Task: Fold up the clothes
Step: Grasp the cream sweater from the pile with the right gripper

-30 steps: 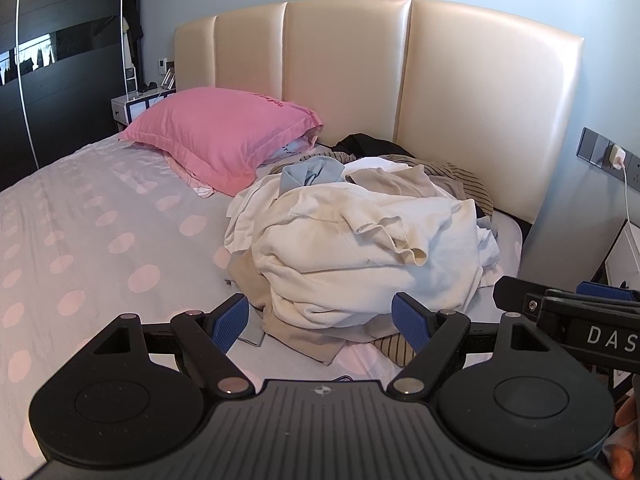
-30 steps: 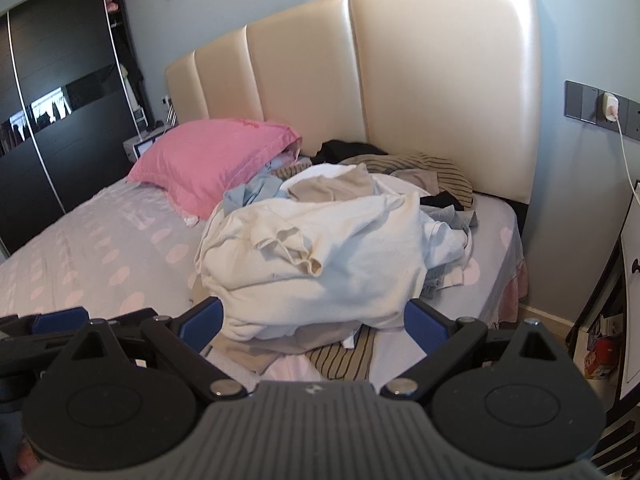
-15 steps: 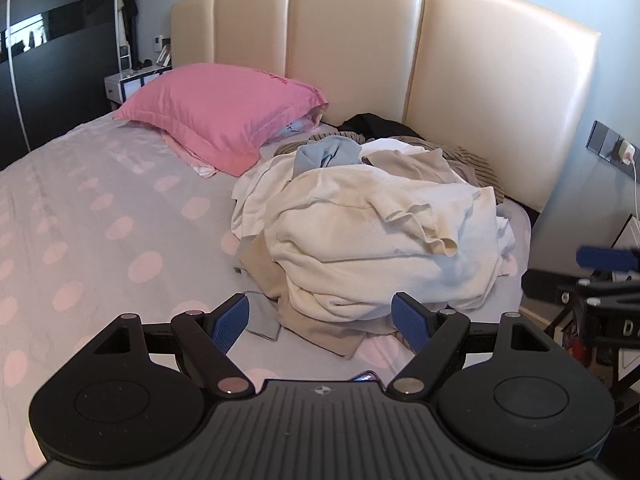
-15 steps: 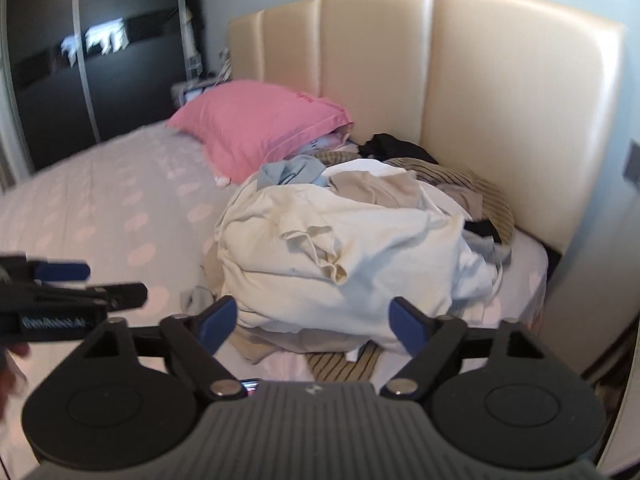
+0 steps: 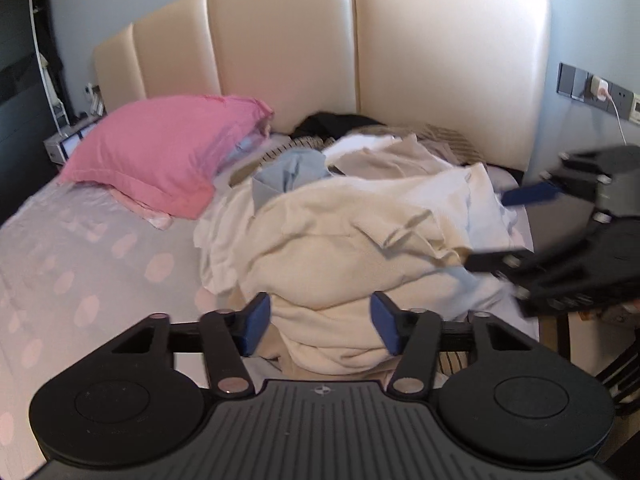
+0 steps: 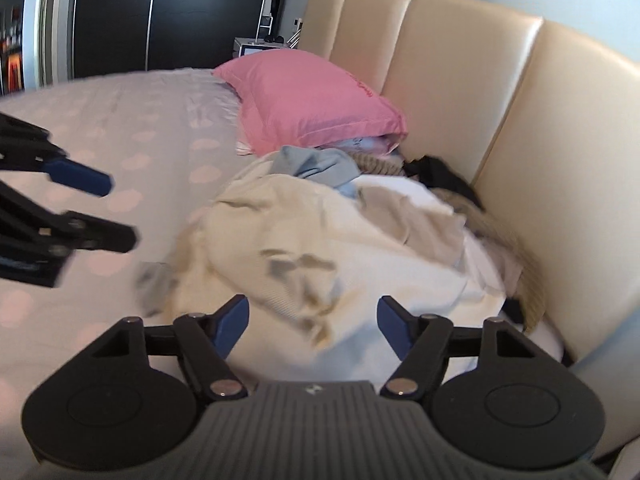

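Clothes pile (image 5: pixel 360 248) centre frame on bed (image 5: pixel 80 264), by pink pillow (image 5: pixel 168 152) | my left gripper (image 5: pixel 320 322) and right gripper (image 6: pixel 314 322) fingers apart, empty | cream top soft, light; I'd pinch its hem.

Carrying everything: a bed (image 5: pixel 80 264) dressed in a pale lilac sheet dotted with pink circles. Lying on it near the cream padded headboard (image 5: pixel 280 60): a pink pillow (image 5: pixel 160 148), resting on another pale pink one just beneath. Sitting right beside the pink pillow, also against the headboard: a heap of clothes (image 5: pixel 360 248), cream on top, with light blue, black and striped pieces showing.
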{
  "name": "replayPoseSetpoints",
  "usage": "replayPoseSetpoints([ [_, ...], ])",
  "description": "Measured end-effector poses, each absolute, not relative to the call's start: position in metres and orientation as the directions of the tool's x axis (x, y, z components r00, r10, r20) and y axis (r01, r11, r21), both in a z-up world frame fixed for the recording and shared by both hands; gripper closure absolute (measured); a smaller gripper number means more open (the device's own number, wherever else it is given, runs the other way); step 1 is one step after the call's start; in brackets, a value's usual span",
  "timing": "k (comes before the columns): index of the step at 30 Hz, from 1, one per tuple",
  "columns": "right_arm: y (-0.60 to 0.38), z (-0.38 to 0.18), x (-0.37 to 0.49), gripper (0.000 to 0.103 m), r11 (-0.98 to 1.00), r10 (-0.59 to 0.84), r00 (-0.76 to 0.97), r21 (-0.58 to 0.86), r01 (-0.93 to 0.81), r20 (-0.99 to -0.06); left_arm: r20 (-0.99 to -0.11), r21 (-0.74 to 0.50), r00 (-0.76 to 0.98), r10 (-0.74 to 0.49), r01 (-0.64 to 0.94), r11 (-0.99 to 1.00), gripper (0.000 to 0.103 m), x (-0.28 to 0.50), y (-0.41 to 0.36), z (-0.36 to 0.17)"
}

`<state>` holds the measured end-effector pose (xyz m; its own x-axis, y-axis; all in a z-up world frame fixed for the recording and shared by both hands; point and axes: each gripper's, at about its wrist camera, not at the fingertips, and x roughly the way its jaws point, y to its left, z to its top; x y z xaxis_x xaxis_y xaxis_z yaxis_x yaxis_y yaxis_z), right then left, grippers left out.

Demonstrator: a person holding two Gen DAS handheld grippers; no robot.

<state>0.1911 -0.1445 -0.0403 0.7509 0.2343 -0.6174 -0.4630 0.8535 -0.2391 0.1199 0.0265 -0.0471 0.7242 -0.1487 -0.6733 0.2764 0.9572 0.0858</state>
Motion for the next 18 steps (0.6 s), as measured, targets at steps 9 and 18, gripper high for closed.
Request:
replayPoseSetpoints([
  [9, -0.121, -0.073, 0.243, 0.051, 0.821, 0.246, 0.727, -0.26, -0.507, -0.641, -0.72, 0.09, 0.682, -0.128, 0.274, 0.957, 0.058, 0.126, 0.035, -0.071],
  [18, -0.11, -0.056, 0.233, 0.096, 0.822, 0.277, 0.72, -0.231, -0.521, -0.637, -0.719, 0.148, 0.694, -0.034, 0.2, 0.968, 0.057, 0.1, 0.06, -0.059],
])
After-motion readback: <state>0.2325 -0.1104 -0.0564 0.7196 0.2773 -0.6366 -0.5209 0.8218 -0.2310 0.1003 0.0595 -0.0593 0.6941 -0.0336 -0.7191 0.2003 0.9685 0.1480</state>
